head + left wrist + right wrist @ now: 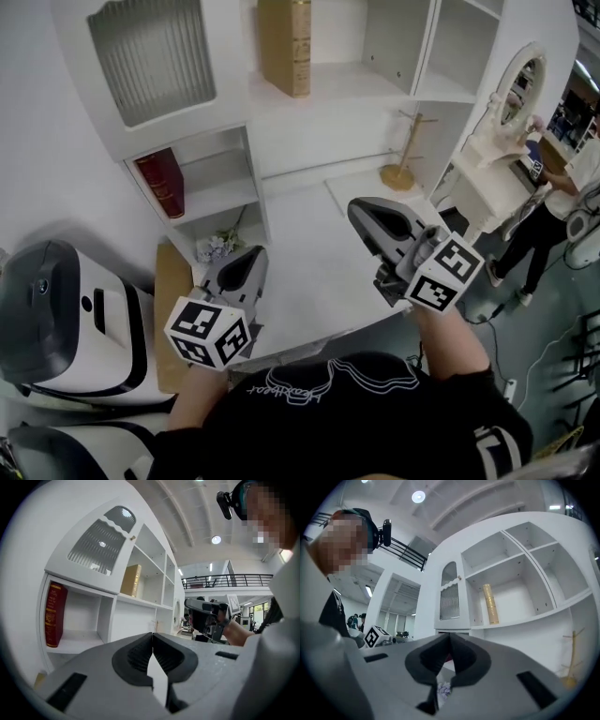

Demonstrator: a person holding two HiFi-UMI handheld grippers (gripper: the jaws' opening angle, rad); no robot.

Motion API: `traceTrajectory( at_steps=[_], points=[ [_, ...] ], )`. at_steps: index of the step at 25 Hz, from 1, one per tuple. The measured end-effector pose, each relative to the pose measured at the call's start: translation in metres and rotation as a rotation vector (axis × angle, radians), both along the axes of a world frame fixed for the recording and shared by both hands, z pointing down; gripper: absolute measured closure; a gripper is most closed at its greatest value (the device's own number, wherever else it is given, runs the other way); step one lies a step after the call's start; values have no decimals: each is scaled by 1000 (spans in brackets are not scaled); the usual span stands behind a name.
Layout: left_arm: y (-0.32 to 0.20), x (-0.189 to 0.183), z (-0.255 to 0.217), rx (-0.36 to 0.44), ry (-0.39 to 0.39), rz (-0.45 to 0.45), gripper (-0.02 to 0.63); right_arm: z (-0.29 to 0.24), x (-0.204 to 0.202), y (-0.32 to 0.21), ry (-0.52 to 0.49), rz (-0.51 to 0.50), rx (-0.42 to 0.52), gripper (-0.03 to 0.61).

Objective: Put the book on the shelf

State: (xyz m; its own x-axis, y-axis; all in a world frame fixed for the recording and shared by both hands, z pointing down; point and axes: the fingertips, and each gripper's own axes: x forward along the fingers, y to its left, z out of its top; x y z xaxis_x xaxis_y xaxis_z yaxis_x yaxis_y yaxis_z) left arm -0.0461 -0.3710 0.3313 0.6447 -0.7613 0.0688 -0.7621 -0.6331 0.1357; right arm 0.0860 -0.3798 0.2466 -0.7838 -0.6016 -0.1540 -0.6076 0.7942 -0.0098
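A tan book stands upright on the upper shelf of the white shelf unit; the same tan book shows in both gripper views. A dark red book stands in the lower left compartment. My left gripper hovers over the white desk below that compartment, its jaws shut with nothing between them. My right gripper hangs over the middle of the desk, also shut and empty. Neither gripper touches a book.
A ribbed glass cabinet door sits above the red book. Small flowers lie in the bottom compartment. A wooden stand stands on the desk. A white vanity with mirror and a person are at right; a white machine at left.
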Motion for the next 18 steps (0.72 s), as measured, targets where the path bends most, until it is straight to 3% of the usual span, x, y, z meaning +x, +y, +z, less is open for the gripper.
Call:
traceTrajectory(
  at_steps=[7, 18],
  points=[
    [58, 43, 22, -43, 9, 9, 611, 52, 40, 62, -32, -15, -121, 574],
    [124, 63, 14, -5, -9, -9, 611, 59, 60, 126, -56, -16, -106, 574]
  ],
)
